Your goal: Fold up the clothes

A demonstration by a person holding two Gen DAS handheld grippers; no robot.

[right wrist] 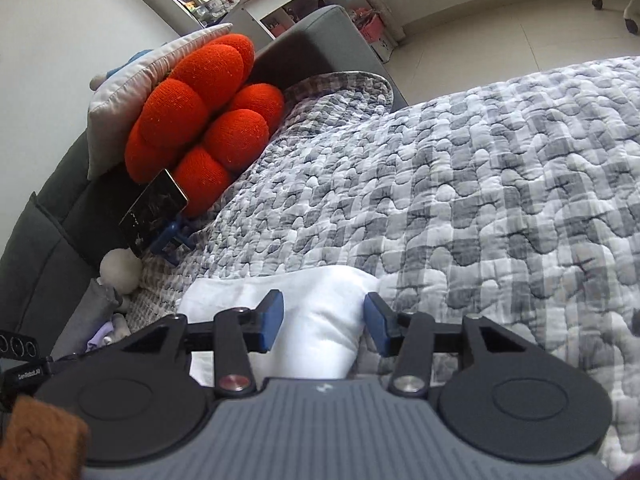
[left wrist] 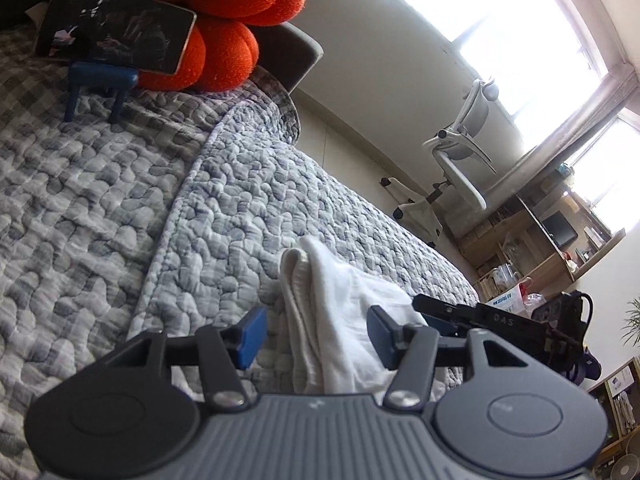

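Note:
A white garment [left wrist: 340,312] lies folded in a thick bundle on the grey checked quilt [left wrist: 120,208]. My left gripper [left wrist: 316,334] is open, its blue pads standing on either side of the bundle's near end without squeezing it. In the right wrist view the same white garment [right wrist: 320,320] runs between the blue pads of my right gripper [right wrist: 324,320], which is also open, with small gaps at both pads. The right tool's black housing [left wrist: 500,318] shows just right of the cloth in the left wrist view.
An orange knot cushion [right wrist: 204,104] and a phone on a blue stand [right wrist: 156,212] sit at the head of the bed against a grey headboard [right wrist: 312,36]. A white office chair [left wrist: 460,160] and wooden shelves [left wrist: 532,240] stand beyond the bed's edge.

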